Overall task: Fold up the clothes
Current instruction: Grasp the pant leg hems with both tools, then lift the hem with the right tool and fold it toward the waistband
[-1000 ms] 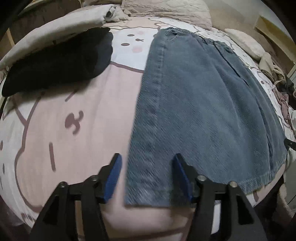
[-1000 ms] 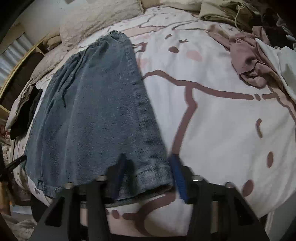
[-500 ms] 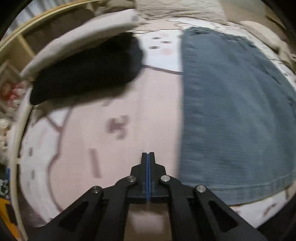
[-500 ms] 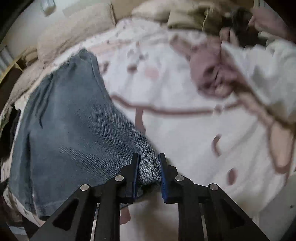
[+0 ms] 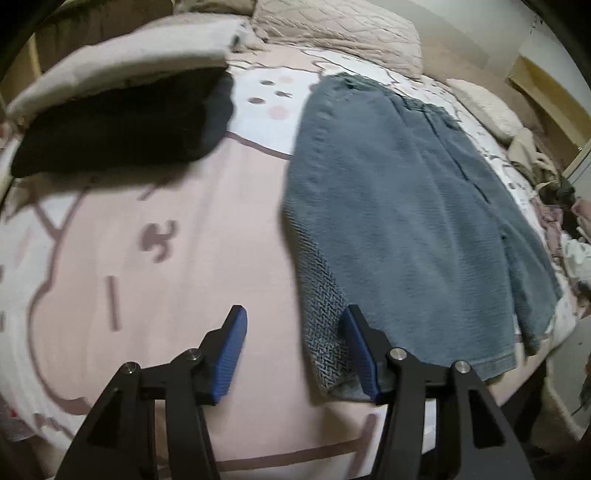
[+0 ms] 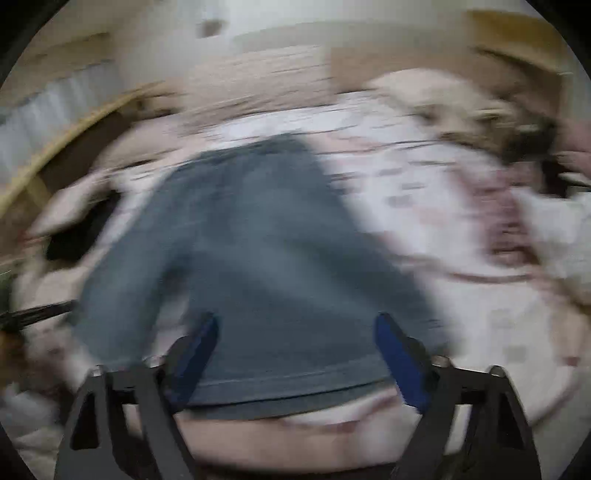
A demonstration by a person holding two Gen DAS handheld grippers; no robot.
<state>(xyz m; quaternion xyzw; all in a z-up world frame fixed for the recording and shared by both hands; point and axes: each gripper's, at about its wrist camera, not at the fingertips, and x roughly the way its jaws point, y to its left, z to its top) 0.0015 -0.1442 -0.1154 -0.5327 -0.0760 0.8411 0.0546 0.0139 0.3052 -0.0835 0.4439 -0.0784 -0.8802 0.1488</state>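
Note:
A blue-grey denim garment (image 5: 399, 206) lies on the pink and white bed sheet (image 5: 147, 258), folded lengthwise, with its inner weave showing along the near left edge. My left gripper (image 5: 295, 350) is open and empty, its right pad beside that near edge. In the blurred right wrist view the same garment (image 6: 251, 240) lies ahead. My right gripper (image 6: 295, 358) is open wide over its near hem, holding nothing.
A folded black garment (image 5: 125, 125) under a pale folded one (image 5: 122, 66) lies at the far left. Pillows (image 5: 340, 29) are at the head of the bed. Loose clothes (image 6: 517, 221) are piled at the right.
The right gripper carried the garment's right edge over to the left and let go; it is now open. The left gripper went from shut to open. The garment is narrower.

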